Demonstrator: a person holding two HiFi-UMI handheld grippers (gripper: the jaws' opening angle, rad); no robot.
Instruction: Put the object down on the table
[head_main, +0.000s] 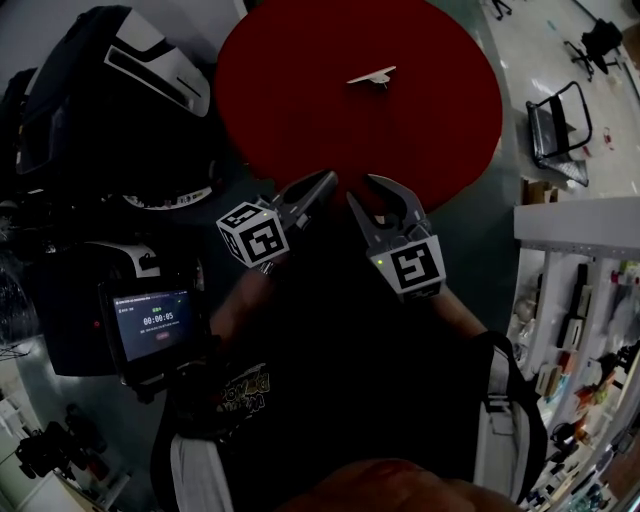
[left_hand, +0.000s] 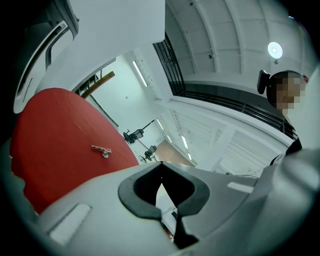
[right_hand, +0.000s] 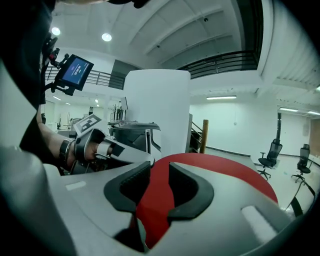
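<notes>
A small pale, flat object lies alone on the round red table, towards its far side. It also shows in the left gripper view as a small object on the red table. Both grippers hover at the table's near edge, well short of it. My left gripper is shut with nothing in it; its tips meet. My right gripper is open and empty, and red table shows through the gap between its jaws.
A black-and-white bag stands left of the table. A small timer screen sits at lower left. A black chair frame and stocked shelves are on the right. A white pillar stands beyond the table.
</notes>
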